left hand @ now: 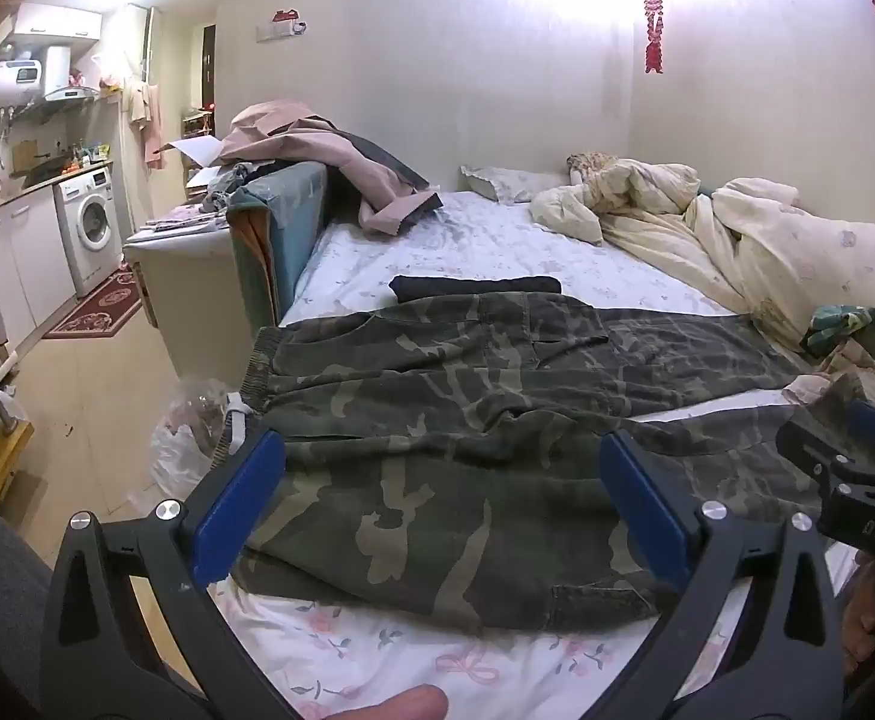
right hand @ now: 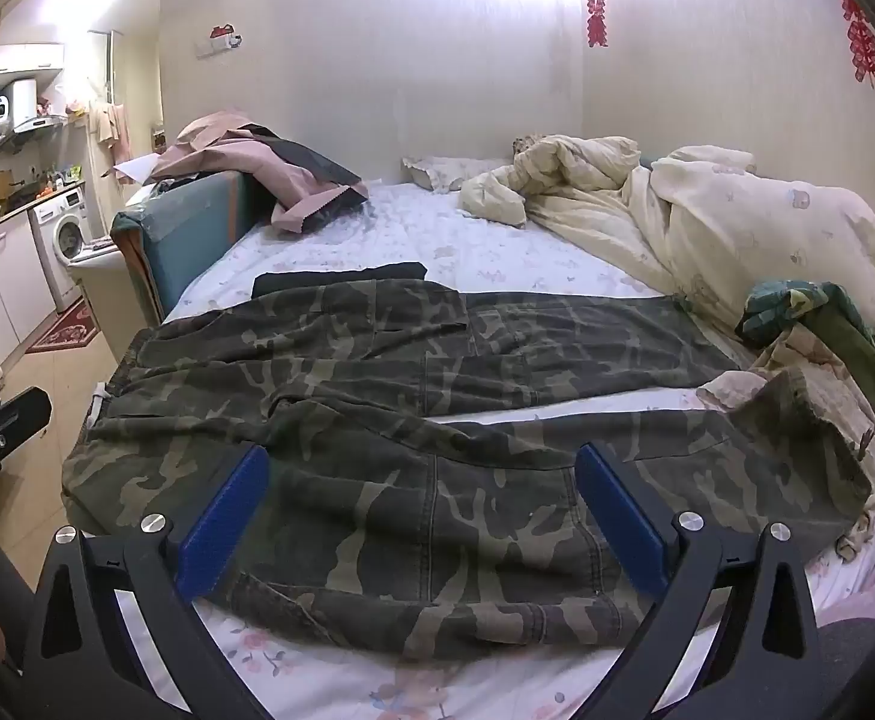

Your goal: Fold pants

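Observation:
Camouflage pants lie spread flat across the near part of the bed, waistband at the left edge and both legs running right. They also show in the right wrist view. My left gripper is open and empty, held just above the near leg close to the waist. My right gripper is open and empty above the near leg further right. The right gripper's body shows at the right edge of the left wrist view. The leg ends rest bunched against a pile of bedding.
The bed has a floral sheet. A folded black garment lies just behind the pants. A cream duvet is heaped at the right, pink clothes on the teal headboard at the left. A plastic bag sits on the floor.

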`<state>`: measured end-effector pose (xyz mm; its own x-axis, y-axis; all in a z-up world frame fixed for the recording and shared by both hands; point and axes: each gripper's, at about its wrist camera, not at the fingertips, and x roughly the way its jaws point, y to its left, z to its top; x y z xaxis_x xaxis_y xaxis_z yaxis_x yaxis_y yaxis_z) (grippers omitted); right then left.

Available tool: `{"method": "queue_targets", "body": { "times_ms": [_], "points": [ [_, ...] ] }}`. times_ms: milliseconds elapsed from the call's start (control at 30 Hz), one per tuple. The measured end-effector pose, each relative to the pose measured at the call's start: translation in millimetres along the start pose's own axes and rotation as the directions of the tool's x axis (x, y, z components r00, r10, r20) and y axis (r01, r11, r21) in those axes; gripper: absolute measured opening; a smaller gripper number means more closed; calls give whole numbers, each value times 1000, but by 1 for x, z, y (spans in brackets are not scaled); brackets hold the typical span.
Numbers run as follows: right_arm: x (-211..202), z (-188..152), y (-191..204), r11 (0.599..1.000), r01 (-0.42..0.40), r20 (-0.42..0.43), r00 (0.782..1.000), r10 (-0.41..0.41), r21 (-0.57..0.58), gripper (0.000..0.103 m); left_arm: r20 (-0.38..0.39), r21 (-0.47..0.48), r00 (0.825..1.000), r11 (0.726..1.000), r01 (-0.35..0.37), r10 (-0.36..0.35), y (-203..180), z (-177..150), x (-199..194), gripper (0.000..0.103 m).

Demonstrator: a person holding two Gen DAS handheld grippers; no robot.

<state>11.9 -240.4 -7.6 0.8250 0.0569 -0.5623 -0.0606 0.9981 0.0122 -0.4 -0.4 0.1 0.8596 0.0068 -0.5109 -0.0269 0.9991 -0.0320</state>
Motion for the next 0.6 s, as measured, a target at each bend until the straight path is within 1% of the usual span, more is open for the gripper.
{"method": "queue_targets", "body": {
  "times_ms": [600],
  "points": [
    [-2, 0, 2, 1000, -4, 3, 1000, 4, -1, 103, -2, -5, 1000, 1000, -4, 4, 4, 0, -4, 103]
  ]
}}
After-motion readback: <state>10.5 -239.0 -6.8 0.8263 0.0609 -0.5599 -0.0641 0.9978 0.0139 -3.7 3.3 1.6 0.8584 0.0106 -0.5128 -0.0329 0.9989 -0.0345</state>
